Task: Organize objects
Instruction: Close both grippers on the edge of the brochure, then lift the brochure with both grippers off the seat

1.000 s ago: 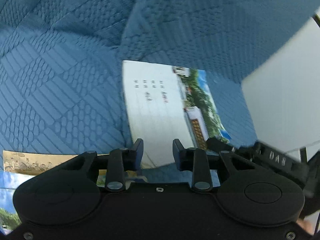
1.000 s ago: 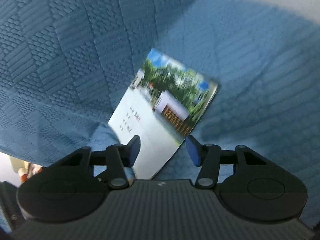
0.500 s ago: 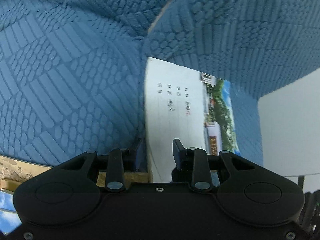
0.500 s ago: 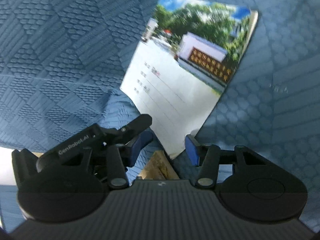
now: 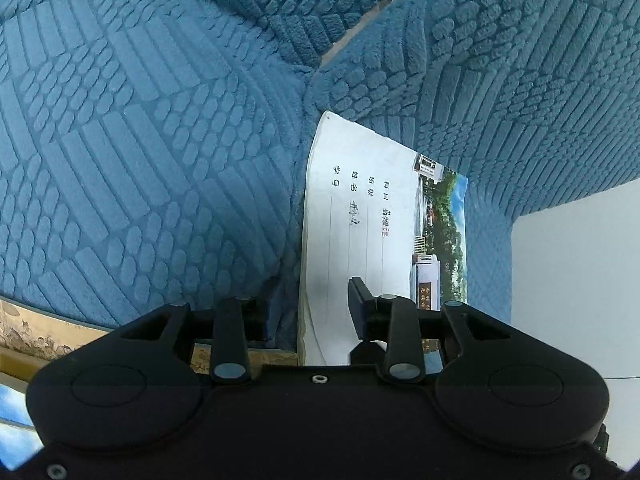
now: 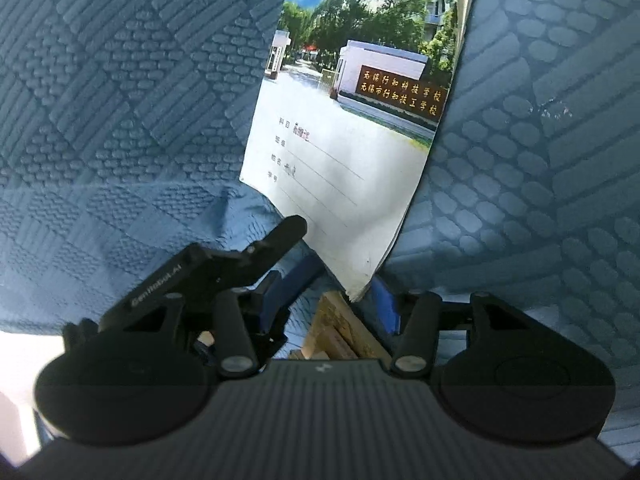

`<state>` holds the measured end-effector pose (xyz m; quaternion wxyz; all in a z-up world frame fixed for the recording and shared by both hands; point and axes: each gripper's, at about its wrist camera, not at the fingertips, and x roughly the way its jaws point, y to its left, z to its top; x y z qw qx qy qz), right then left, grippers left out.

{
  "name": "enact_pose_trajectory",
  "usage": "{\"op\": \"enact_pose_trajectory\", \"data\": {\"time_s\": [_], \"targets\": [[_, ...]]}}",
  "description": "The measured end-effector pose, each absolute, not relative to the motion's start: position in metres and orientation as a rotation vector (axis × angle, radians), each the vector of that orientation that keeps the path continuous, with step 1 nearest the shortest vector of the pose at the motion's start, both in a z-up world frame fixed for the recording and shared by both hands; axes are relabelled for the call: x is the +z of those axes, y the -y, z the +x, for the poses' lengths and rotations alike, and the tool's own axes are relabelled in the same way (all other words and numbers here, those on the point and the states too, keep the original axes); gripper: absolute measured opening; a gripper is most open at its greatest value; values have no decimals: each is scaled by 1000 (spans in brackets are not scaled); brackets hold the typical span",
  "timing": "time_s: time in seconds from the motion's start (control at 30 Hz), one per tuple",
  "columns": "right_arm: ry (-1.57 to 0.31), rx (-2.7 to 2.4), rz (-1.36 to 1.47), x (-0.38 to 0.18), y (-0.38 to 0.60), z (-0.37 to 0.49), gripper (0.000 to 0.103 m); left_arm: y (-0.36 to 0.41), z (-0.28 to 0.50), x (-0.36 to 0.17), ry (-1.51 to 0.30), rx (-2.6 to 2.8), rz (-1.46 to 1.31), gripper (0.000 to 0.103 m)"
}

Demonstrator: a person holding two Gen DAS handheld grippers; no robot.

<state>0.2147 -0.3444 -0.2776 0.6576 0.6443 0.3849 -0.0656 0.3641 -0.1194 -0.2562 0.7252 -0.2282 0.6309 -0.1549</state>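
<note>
Notebook: thin white photo-cover paper notebook (image 5: pixel 384 236) lies on blue textured fabric sofa (image 5: pixel 160 160), not yet tidied.
Left gripper (image 5: pixel 310 312): fingers spread, astride its edge, just opening.
Right gripper (image 6: pixel 344 292): fingers spread around its corner, just opening.
Left: gripping, stacking.

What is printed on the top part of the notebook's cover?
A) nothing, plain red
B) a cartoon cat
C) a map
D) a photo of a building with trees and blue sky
D: the notebook cover shows a white building with a brown sign, green trees and blue sky above the lined name area.
</note>
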Motion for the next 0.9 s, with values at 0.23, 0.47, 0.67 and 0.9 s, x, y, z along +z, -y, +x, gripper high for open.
{"op": "enact_pose_trajectory", "data": {"time_s": [0.23,0.47,0.67,0.9], "targets": [[-706,-127,1528,-265,360,204,52,110,364,-260,-1422,-360,-652,38],[-678,-143,1564,-265,367,199,52,101,365,-279,-1456,-338,-807,16],[-718,-118,1544,-268,353,201,52,99,363,-273,-1411,-351,-848,0],[-691,-185,1557,-272,352,192,54,90,363,-261,-1372,-412,-908,0]]}}
